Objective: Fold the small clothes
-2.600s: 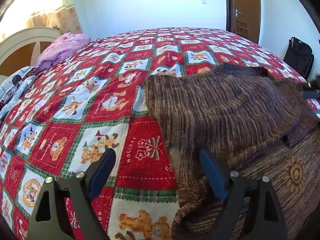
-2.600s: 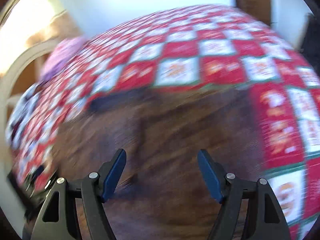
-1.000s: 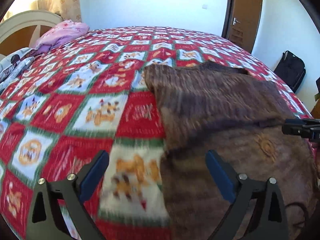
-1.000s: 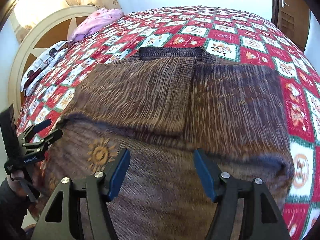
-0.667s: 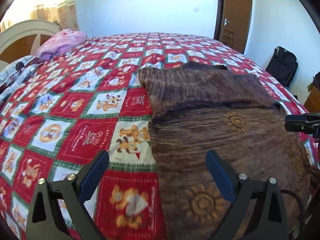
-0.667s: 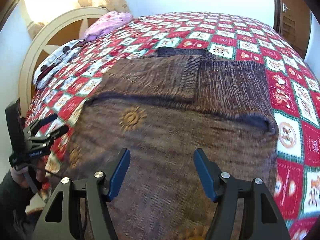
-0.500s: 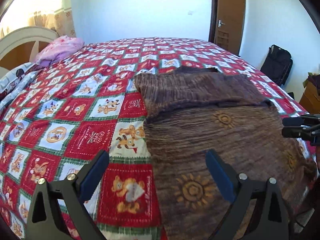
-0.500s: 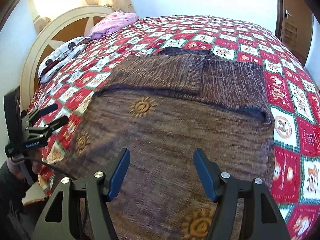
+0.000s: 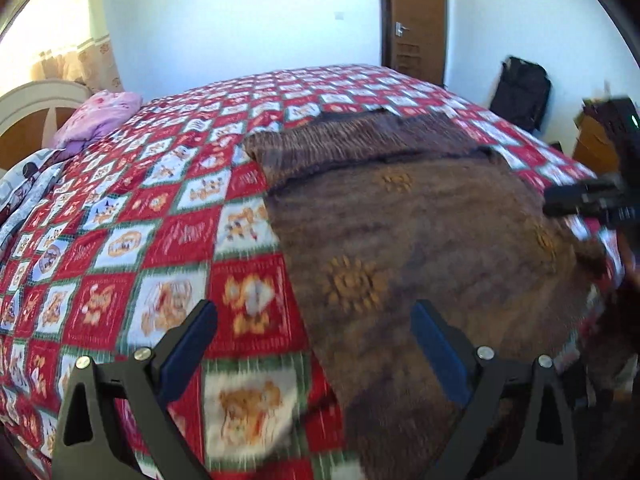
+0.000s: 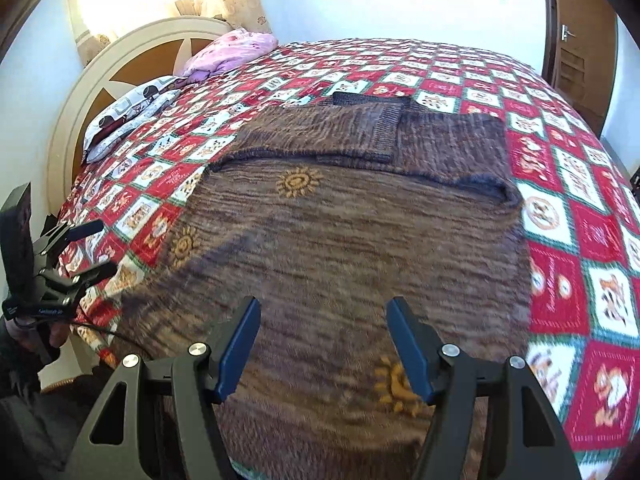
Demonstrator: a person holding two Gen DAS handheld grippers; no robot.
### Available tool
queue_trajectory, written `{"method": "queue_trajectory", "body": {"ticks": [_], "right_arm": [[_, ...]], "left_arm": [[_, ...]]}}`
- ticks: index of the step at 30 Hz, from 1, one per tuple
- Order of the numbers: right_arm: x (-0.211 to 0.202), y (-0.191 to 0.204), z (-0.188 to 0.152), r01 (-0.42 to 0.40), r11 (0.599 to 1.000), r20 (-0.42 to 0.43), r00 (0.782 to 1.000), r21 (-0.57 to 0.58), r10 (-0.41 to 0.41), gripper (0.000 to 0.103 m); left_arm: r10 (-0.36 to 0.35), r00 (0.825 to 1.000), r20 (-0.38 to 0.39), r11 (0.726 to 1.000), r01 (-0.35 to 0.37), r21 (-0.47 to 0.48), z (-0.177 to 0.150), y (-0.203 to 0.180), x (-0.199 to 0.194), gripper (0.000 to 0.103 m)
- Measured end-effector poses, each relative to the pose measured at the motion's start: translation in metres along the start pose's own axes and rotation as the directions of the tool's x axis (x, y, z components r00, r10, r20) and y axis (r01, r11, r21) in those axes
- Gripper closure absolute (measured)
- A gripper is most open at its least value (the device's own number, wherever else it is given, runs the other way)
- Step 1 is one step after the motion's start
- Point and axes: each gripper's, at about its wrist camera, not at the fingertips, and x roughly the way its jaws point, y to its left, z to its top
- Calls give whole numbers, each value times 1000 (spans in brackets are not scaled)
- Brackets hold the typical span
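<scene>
Bedroom, bed (image 9: pixel 120 216) wearing a red patchwork quilt, pink pillow (image 10: pixel 232 52) lying by the headboard, brown door (image 9: pixel 416 20) and black bag (image 9: pixel 520 92) sitting at the far wall. Lying flat mid-quilt: brown sweater (image 10: pixel 340 220) with sun motifs, sleeves folded in across the chest near the collar end, hem pointing toward the cameras and hanging near the bed edge.

Compared with a couple of seconds back: both views pulling away and up, showing the whole garment now rather than a close patch of knit; sleeve folds staying put. Likely meaning sleeve step done, stepping back to line up the hem-to-collar fold.

Left claw (image 9: pixel 316 344) hovering released, empty, straddling the sweater's left edge, one finger over quilt, one over knit, not touching. Right claw (image 10: pixel 324 344) also released and empty, hanging above the lower body of the sweater, apart from it. Next probably reaching down for the hem corners; edge drooping off the bed possibly making the pinch awkward.
</scene>
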Motion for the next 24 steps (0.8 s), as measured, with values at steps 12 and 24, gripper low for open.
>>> {"method": "queue_trajectory", "body": {"ticks": [12, 24], "right_arm": [[-40, -9, -61, 85, 996, 0, 996, 3, -85, 36], [-79, -79, -112, 132, 947, 22, 989, 293, -144, 36]], "left_arm": [[-141, 985, -103, 980, 154, 123, -57, -36, -20, 5], [-193, 960, -202, 977, 208, 55, -71, -42, 3, 29]]}}
